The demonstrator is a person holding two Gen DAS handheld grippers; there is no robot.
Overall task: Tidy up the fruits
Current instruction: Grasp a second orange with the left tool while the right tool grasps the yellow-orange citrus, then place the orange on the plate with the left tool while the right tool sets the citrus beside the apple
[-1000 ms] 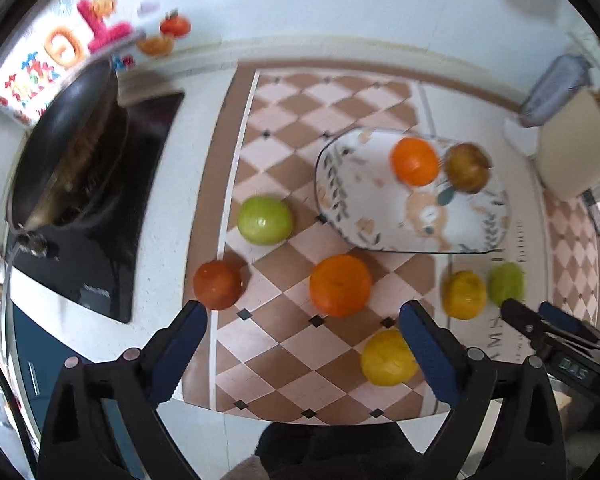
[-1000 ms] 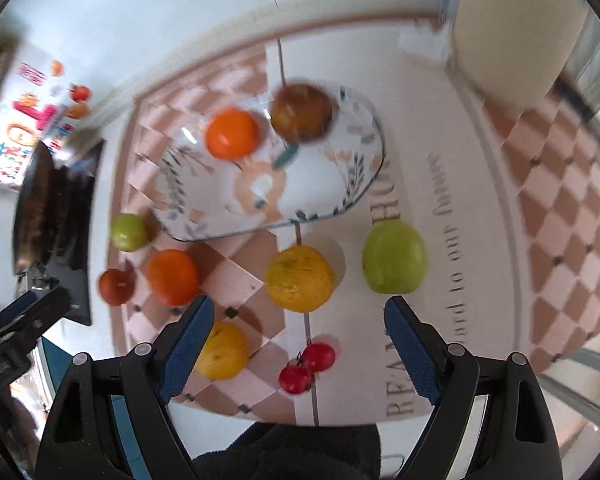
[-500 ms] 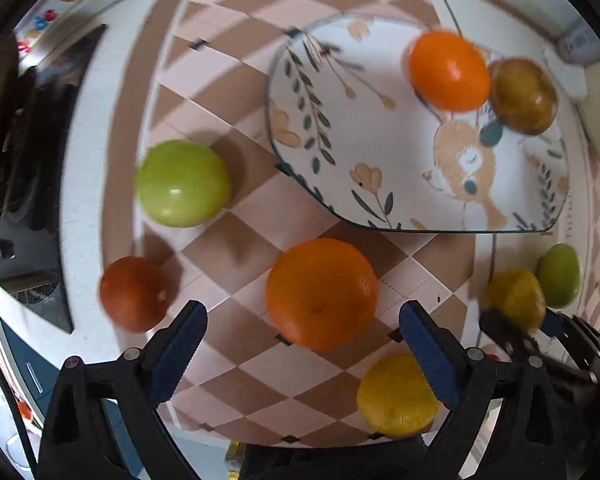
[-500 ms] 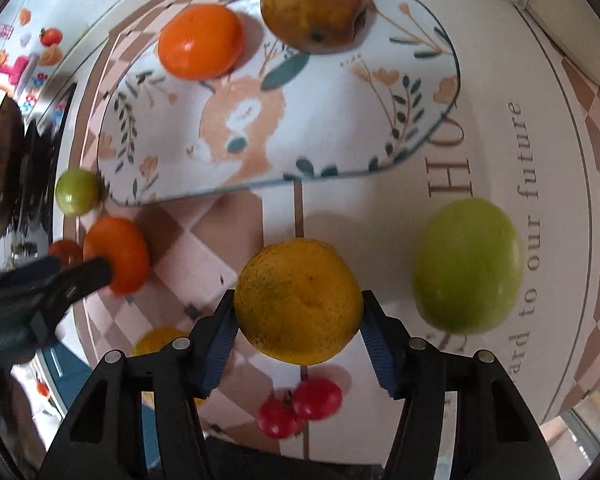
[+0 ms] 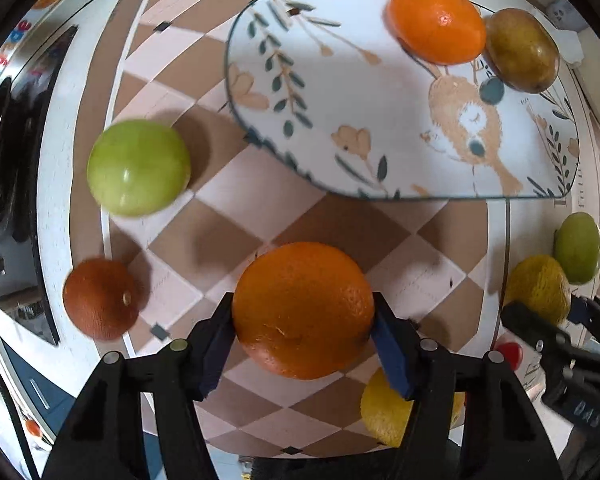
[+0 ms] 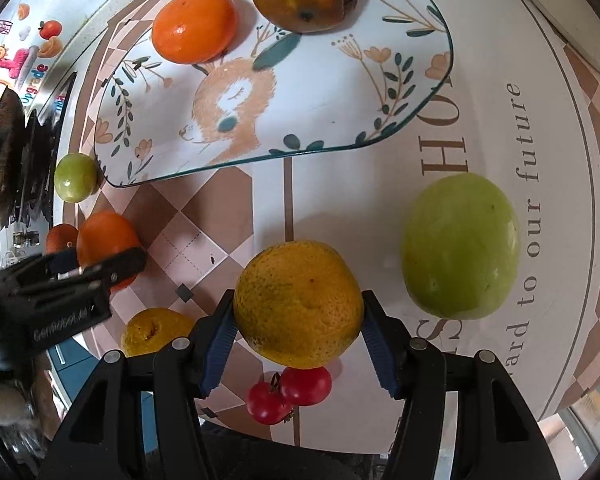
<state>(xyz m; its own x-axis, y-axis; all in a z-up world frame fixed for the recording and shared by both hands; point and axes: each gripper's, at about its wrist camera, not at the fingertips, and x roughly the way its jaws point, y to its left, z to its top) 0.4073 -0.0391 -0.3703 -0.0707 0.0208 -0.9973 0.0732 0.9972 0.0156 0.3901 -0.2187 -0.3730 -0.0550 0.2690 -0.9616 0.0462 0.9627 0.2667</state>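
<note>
In the left wrist view my left gripper (image 5: 302, 314) points down at a big orange (image 5: 300, 304) on the checkered mat. Its jaws are closing, and both blue pads touch the orange's sides. In the right wrist view my right gripper (image 6: 298, 308) is shut on a yellow-orange citrus (image 6: 296, 300), a pad pressed to each side. The flowered plate (image 5: 340, 80) lies beyond, carrying a smaller orange (image 5: 436, 24) and a brownish fruit (image 5: 522, 50) at its far edge.
On the mat lie a green apple (image 5: 138, 168), a dark red-brown fruit (image 5: 100, 298), a yellow citrus (image 5: 384, 412), a large green fruit (image 6: 460, 246) and two cherry tomatoes (image 6: 288, 394). A dark stove with a pan (image 6: 8, 148) borders the left side.
Both grippers came down onto the mat. The right jaws closed on the yellow-orange citrus first; the left jaws, wide half a second ago, have now closed in around the big orange.
</note>
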